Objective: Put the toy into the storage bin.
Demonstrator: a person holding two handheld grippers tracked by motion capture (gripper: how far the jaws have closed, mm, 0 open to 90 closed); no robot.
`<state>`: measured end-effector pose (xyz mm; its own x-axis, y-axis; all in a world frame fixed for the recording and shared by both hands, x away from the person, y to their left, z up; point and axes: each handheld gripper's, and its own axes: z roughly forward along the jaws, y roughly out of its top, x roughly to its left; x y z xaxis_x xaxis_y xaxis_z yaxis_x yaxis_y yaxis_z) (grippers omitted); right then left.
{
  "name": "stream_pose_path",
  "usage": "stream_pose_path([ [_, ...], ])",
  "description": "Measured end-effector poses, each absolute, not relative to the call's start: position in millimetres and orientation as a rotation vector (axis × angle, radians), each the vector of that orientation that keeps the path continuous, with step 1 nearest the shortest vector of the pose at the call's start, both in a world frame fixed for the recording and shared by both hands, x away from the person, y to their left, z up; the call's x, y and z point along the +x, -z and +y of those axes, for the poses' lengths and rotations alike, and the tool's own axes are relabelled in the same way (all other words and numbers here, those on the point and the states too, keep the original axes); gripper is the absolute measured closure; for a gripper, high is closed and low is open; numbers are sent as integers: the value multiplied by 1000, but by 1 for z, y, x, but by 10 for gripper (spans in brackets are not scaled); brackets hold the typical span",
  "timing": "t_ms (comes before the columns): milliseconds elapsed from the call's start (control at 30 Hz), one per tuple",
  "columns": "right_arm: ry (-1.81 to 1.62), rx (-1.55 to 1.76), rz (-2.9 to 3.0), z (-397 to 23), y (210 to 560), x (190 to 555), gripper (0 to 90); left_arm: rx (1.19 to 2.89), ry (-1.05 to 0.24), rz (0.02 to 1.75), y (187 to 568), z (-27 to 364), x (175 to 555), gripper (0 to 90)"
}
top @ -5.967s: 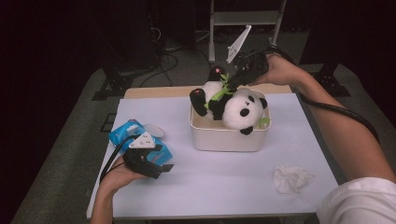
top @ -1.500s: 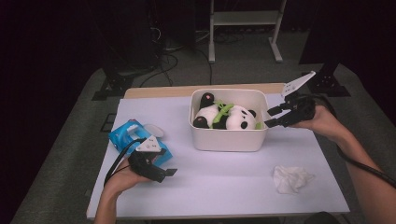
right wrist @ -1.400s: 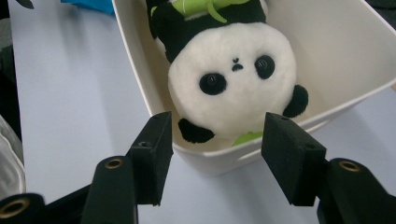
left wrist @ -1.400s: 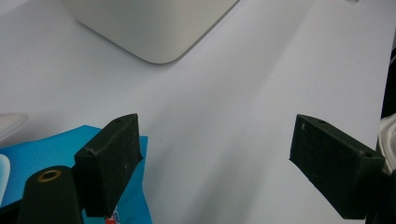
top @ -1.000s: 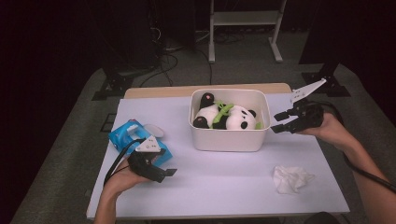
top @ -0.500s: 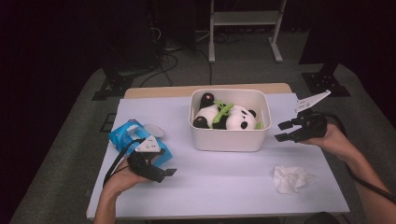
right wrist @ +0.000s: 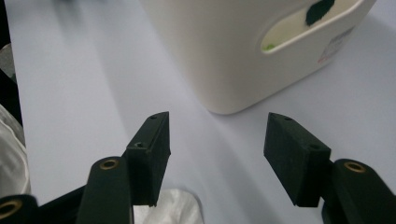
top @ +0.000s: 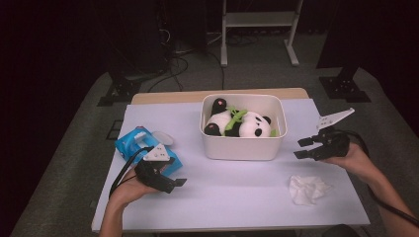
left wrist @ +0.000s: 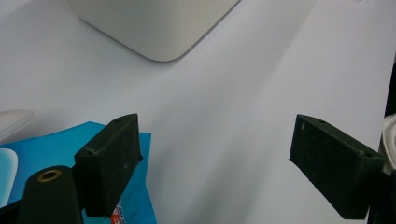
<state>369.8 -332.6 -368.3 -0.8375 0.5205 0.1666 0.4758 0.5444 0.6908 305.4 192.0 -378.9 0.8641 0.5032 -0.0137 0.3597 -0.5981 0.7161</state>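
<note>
1. The panda plush (top: 236, 123) lies inside the white bin (top: 242, 147) at the centre of the high view, on its side, with a green strip across its body. Six seconds ago the right gripper held it above the bin; since a second and a half ago it has lain in the bin in the same pose.
2. The right gripper (top: 304, 148) sits at the right of the high view, just beside the bin's right wall and low over the white table (top: 237, 192). In the earlier frames it stood higher in the picture, level with the bin's rim; it has since dropped toward the lower right.
3. Its jaws stand apart with nothing between them; in the right gripper view (right wrist: 215, 156) bare table shows in the gap, with the bin's corner beyond.
4. The left gripper (top: 179, 183) rests at the lower left of the high view, in the same spot as in every earlier frame. Its jaws gape wide and empty in the left gripper view (left wrist: 217, 151).
5. The blue packet (top: 129, 144) lies just beside the left gripper, unmoved, its edge under the left jaw in the left gripper view.
6. The crumpled white tissue (top: 307, 189) lies at the lower right of the table, below the right hand, where it lay before.
</note>
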Motion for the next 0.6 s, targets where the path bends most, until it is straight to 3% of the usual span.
stream_pose_path([
  [600, -1227, 956, 2677, -343, 402, 345, 379, 2278, -236, 621, 380, 190, 306, 152],
])
